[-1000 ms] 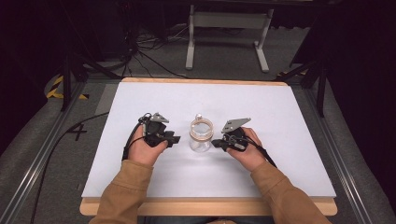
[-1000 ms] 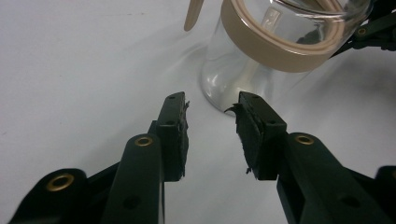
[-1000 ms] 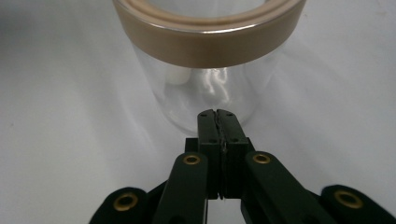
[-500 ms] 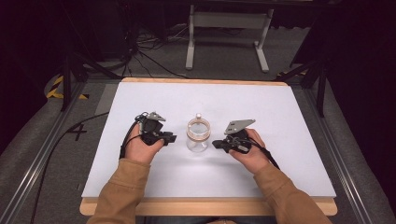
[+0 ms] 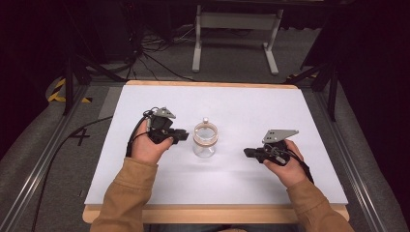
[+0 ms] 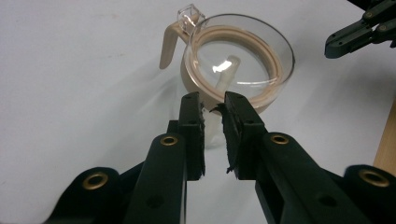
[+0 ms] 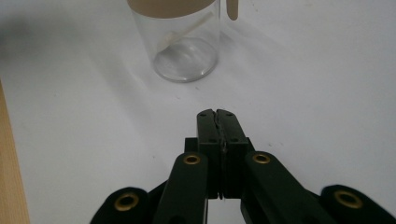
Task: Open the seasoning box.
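A small clear glass jar [image 5: 205, 141] with a beige-rimmed see-through lid stands at the middle of the white table top [image 5: 241, 104]. Inside it leans a pale stick, seen through the lid in the left gripper view of the jar [image 6: 238, 60]. My left gripper [image 5: 183, 136] lies just left of the jar, its jaws a narrow gap apart. In its own view the left gripper [image 6: 212, 100] has its tips at the lid's rim with nothing between them. My right gripper [image 5: 247, 152] is shut and empty, a short way right of the jar. Its own view puts the right gripper [image 7: 216, 113] well short of the jar [image 7: 187, 42].
The table's wooden front edge [image 5: 217, 212] runs below both forearms. Dark floor with cables and a grey metal stand [image 5: 234, 29] lies beyond the far edge. The other hand's black jaws [image 6: 345, 37] show at the upper right of the left gripper view.
My right gripper has drawn back from the jar, to the right and slightly toward the person. The left gripper and the jar have stayed about where they were.
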`<action>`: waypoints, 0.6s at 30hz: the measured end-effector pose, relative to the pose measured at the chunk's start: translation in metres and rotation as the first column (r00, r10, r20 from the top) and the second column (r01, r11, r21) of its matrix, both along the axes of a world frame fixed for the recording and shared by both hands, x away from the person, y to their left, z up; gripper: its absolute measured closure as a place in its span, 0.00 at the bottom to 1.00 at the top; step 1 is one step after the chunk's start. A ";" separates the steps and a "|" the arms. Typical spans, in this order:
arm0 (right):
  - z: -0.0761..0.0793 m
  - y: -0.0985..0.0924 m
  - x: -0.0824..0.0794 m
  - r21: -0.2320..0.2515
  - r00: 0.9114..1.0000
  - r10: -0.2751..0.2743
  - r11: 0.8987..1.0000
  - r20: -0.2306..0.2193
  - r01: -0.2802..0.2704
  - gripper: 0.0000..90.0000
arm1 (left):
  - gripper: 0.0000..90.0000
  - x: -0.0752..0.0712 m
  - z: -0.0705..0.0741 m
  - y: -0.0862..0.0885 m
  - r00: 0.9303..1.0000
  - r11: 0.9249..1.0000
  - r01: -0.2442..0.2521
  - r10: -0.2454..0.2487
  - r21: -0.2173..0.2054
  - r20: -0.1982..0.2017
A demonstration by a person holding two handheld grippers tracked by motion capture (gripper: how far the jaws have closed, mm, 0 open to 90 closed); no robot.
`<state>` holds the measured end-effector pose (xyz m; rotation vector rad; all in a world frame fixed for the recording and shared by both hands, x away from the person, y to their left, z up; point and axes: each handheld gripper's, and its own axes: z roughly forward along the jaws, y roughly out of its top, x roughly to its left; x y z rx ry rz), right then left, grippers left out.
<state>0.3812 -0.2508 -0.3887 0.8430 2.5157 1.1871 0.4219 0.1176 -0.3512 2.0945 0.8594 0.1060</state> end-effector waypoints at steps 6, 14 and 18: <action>0.001 -0.001 0.001 0.003 1.000 -0.009 1.000 -0.002 0.009 1.00 | 0.88 0.009 0.009 -0.003 1.000 0.999 0.020 -0.019 -0.040 0.017; 0.001 0.006 -0.003 -0.020 1.000 -0.023 1.000 -0.011 0.023 1.00 | 0.91 0.032 0.014 -0.013 0.998 0.994 0.052 -0.048 -0.097 0.039; 0.001 0.006 -0.003 -0.030 0.999 -0.042 0.999 -0.013 0.041 1.00 | 0.92 0.045 0.011 -0.019 0.998 0.992 0.058 -0.054 -0.112 0.037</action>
